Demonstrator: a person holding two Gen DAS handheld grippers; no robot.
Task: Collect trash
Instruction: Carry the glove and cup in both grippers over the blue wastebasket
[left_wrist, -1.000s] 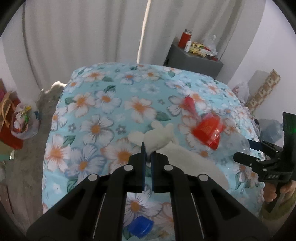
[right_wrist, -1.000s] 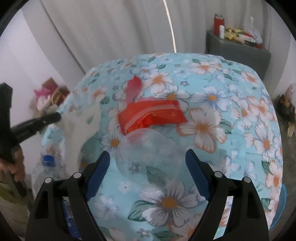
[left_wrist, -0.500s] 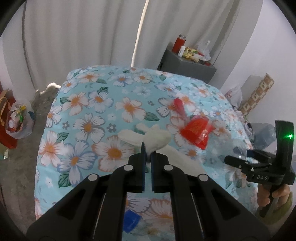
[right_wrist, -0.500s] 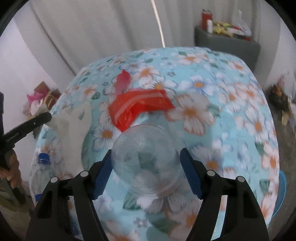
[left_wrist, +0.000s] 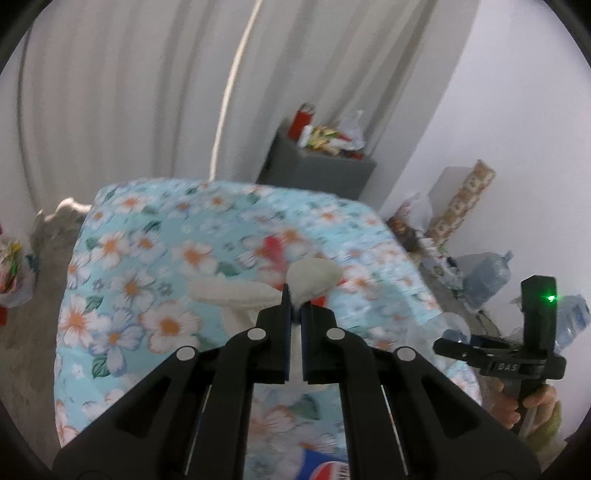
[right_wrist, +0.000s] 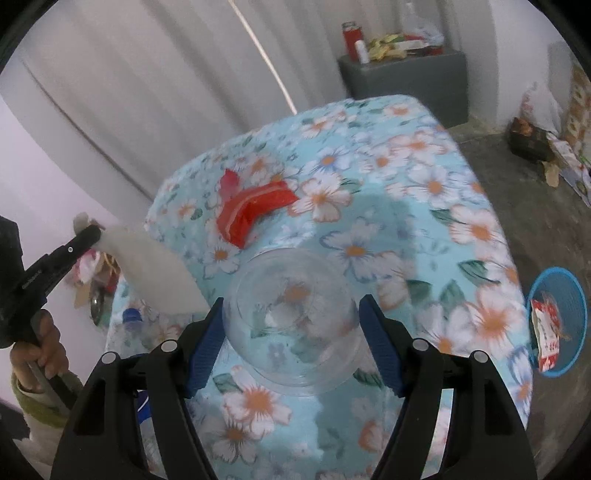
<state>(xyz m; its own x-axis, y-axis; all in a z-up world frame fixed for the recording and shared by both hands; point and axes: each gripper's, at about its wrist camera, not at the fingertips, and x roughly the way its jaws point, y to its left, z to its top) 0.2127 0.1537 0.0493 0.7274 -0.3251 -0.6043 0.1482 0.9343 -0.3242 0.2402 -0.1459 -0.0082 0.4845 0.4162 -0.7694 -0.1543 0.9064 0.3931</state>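
Note:
My left gripper (left_wrist: 293, 295) is shut on a white crumpled tissue (left_wrist: 314, 277), which it holds above the floral table. In the right wrist view the tissue (right_wrist: 155, 269) hangs as a long white strip from the left gripper (right_wrist: 86, 236). My right gripper (right_wrist: 291, 306) is shut on a clear plastic cup (right_wrist: 291, 332), its blue pads against both sides, and the cup is lifted off the cloth. A red wrapper (right_wrist: 255, 210) lies on the table beyond the cup. A hand holds the right gripper (left_wrist: 443, 345) at the right edge of the left wrist view.
The table wears a blue floral cloth (right_wrist: 424, 184). A blue basket (right_wrist: 554, 271) with a wrapper inside stands on the floor at the right. A bottle with a blue cap (right_wrist: 131, 317) lies near the table's left edge. A grey cabinet (right_wrist: 406, 81) with clutter stands behind.
The right jaws closed onto the clear cup and raised it off the cloth while rolling. The left gripper rose with the tissue, which now hangs free of the table.

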